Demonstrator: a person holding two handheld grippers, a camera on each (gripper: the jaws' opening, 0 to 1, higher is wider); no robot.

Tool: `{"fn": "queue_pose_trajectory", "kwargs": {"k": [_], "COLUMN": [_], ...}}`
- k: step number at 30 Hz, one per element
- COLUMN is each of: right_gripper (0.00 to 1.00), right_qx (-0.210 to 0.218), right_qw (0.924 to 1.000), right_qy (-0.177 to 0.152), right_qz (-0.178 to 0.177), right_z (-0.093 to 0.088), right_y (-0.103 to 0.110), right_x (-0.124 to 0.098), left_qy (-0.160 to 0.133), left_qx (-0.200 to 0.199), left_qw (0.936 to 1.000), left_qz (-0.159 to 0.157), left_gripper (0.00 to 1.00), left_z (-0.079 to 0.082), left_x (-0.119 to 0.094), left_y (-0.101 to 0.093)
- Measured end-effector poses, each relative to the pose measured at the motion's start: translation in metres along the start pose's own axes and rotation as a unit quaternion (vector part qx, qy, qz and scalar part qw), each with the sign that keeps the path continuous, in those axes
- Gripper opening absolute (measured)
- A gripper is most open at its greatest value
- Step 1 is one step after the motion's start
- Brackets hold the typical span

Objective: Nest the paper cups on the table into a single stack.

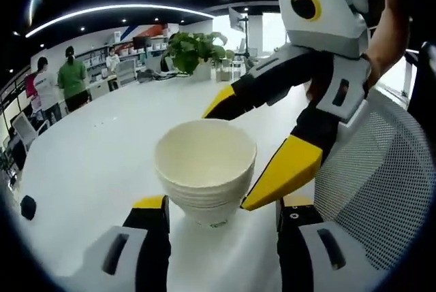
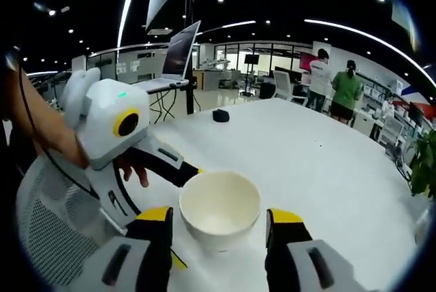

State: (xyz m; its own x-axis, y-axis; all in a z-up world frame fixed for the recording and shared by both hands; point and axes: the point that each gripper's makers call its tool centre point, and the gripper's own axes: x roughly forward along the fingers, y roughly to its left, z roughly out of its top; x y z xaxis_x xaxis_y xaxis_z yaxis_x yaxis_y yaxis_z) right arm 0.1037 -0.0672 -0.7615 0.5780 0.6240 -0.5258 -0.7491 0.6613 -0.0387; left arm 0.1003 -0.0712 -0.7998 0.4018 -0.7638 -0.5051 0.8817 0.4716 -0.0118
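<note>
Table left side: the white table [image 1: 95, 142] runs bare from the stack out to its far curved edge; a small dark object [image 1: 27, 207] sits near the left rim.
Left gripper [image 1: 221, 214]: jaws spread wide, flanking the stack's base, gripping nothing.
Cup stack [image 1: 206, 169]: nested paper cups, upright, near the table's close edge.
Right gripper [image 2: 218, 227]: jaws apart, straddling the stack's rim, not visibly pressing it.
Right edge: a mesh chair [image 1: 381, 169] stands just beside the table.
Far end: a potted plant [image 1: 194, 50] stands well apart.
</note>
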Motion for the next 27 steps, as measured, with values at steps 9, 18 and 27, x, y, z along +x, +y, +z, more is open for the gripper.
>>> {"fn": "queue_pose_trajectory", "kwargs": {"k": [9,18,27], "right_gripper": [0.47,0.46,0.46], "right_qx": [0.013,0.013,0.012], "right_qw": [0.9998,0.9998,0.9999], "right_qy": [0.014,0.017,0.009], "right_qz": [0.001,0.003,0.002], "right_z": [-0.003,-0.001,0.012], "right_y": [0.0,-0.004,-0.012], "right_x": [0.01,0.01,0.015], "left_qy": [0.001,0.006,0.002], "left_qx": [-0.01,-0.001,0.005], "left_qw": [0.9999,0.9999,0.9998], "left_qz": [-0.003,0.011,0.018], "left_gripper": [0.48,0.4,0.4], "left_z": [0.0,0.004,0.013], "left_x": [0.007,0.008,0.009], "left_y": [0.006,0.016,0.031]}}
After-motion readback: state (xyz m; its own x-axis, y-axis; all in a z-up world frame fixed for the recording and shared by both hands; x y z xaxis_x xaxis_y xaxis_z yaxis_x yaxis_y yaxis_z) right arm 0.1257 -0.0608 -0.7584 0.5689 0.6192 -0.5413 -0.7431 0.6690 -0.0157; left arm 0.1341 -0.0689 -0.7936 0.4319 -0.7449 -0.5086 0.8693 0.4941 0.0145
